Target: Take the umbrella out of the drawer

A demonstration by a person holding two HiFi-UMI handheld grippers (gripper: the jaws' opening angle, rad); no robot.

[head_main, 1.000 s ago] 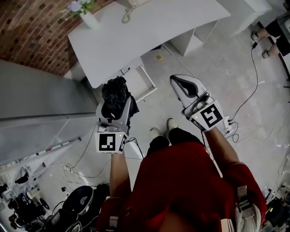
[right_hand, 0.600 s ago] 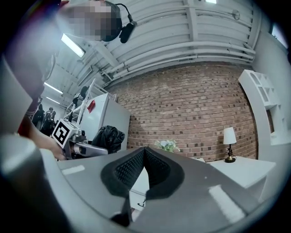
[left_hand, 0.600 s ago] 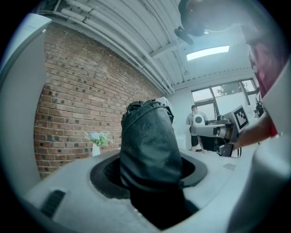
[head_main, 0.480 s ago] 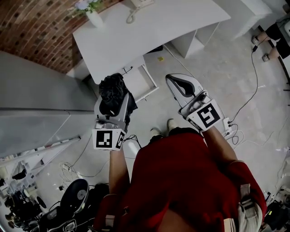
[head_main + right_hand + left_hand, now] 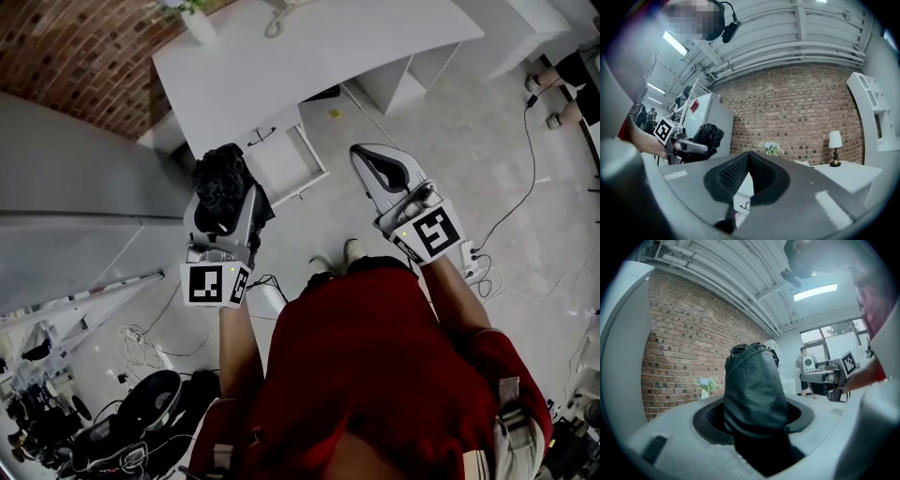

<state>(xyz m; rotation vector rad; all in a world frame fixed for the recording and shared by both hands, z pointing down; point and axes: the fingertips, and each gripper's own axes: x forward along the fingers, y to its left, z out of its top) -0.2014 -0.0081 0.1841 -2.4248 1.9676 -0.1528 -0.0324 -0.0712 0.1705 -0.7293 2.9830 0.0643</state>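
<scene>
A black folded umbrella (image 5: 221,184) sits bunched between the jaws of my left gripper (image 5: 223,195), which is shut on it and held level above the floor. In the left gripper view the umbrella (image 5: 753,389) stands up between the pads and hides what lies behind it. The white drawer (image 5: 284,163) is pulled open under the desk, just right of the umbrella. My right gripper (image 5: 369,163) hovers over the floor to the right of the drawer, holding nothing. In the right gripper view its pads (image 5: 740,171) meet at the tip, and the left gripper (image 5: 686,146) shows with the umbrella (image 5: 708,135).
A white desk (image 5: 309,56) with a flower vase (image 5: 199,22) stands against the brick wall, with a lamp (image 5: 835,146) further along. A grey cabinet (image 5: 75,206) is at the left. Cables (image 5: 525,178) cross the floor. Gear (image 5: 141,422) lies at lower left.
My left gripper has lifted the umbrella a little and drifted left, away from the drawer. The right gripper has stayed about where it was.
</scene>
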